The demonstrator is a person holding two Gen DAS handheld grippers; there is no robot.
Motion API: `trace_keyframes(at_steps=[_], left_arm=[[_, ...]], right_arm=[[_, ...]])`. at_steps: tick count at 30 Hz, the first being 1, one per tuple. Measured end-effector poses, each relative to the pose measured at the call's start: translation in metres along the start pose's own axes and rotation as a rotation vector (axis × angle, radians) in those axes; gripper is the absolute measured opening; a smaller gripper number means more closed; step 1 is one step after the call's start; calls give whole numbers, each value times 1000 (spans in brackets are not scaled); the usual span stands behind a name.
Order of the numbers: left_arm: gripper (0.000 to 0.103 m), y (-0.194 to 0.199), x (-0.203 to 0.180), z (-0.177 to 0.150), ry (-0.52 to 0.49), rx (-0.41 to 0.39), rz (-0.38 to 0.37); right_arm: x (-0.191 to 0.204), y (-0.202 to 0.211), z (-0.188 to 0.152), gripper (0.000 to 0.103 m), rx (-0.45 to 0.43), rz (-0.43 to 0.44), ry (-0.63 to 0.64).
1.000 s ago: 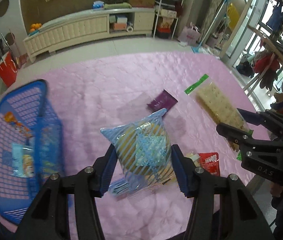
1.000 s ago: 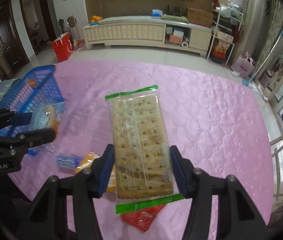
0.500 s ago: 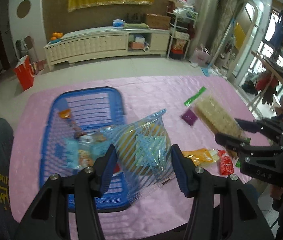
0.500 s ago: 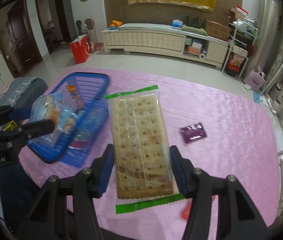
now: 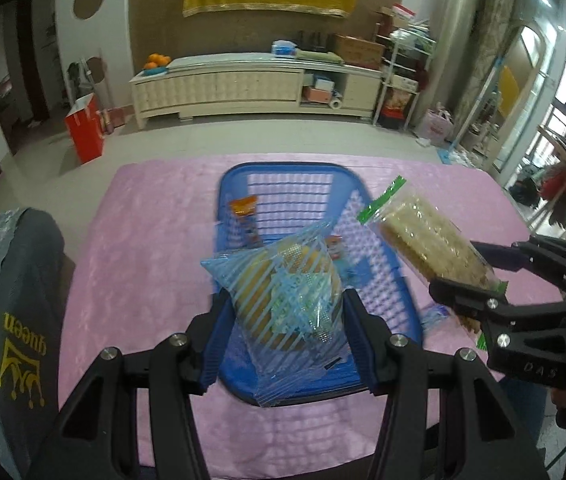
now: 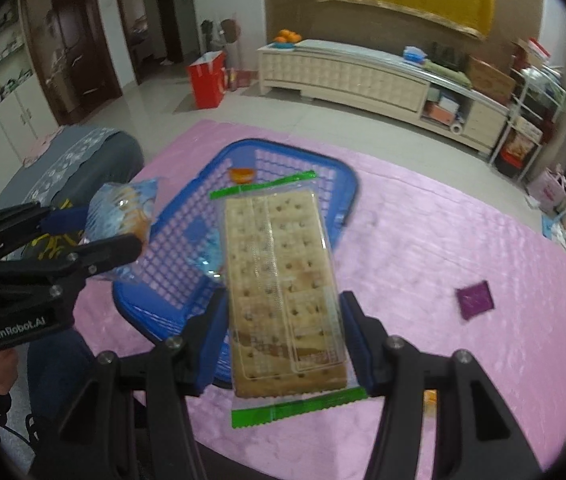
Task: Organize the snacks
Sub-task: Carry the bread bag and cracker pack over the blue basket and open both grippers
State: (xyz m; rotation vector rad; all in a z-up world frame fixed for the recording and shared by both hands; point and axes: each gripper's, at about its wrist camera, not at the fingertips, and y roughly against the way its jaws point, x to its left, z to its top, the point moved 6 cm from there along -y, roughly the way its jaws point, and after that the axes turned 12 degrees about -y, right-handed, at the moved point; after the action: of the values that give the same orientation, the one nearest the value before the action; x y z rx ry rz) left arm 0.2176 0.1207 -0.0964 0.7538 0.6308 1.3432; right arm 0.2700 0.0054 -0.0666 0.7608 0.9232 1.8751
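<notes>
Left wrist view: your left gripper (image 5: pixel 283 320) pinches a blue-striped snack bag (image 5: pixel 287 296) between its blue pads, held above the blue basket (image 5: pixel 387 292). The basket sits on the pink-covered counter (image 5: pixel 151 248); inside it lie an orange packet (image 5: pixel 245 210) and other small wrappers, too blurred to identify. To the right, your right gripper (image 5: pixel 483 276) clamps a cracker pack (image 5: pixel 431 240) with a green end strip, tilted over the basket's right rim. A grey chair back (image 5: pixel 7 300) stands at the left edge.

Right wrist view: your right gripper (image 6: pixel 283 340) pinches the cracker pack (image 6: pixel 279 280) by its long sides, near the lower end; the pack hangs over the basket's (image 6: pixel 171 264) near-right portion. At left, your left gripper (image 6: pixel 95 236) grips the snack bag (image 6: pixel 123 212) beside the basket's left rim. A purple packet (image 6: pixel 475 300) lies well apart on the counter (image 6: pixel 443 248), right of the basket. An orange scrap (image 6: pixel 429 398) shows behind the right finger.
</notes>
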Motion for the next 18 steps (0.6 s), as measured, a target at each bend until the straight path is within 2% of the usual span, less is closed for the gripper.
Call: trace_keyframes(at_steps=[5, 11, 16, 18], left_arm=[[51, -3, 26, -13, 42, 15, 10], [51, -5, 37, -22, 62, 28, 15], [51, -10, 43, -24, 76, 43, 18], [51, -10, 42, -24, 73, 46, 17]], right_arm=[[20, -29, 0, 59, 45, -15, 53], [30, -56, -5, 59, 98, -38, 92], [36, -61, -9, 60, 121, -42, 124], [41, -61, -12, 64, 133, -39, 140]])
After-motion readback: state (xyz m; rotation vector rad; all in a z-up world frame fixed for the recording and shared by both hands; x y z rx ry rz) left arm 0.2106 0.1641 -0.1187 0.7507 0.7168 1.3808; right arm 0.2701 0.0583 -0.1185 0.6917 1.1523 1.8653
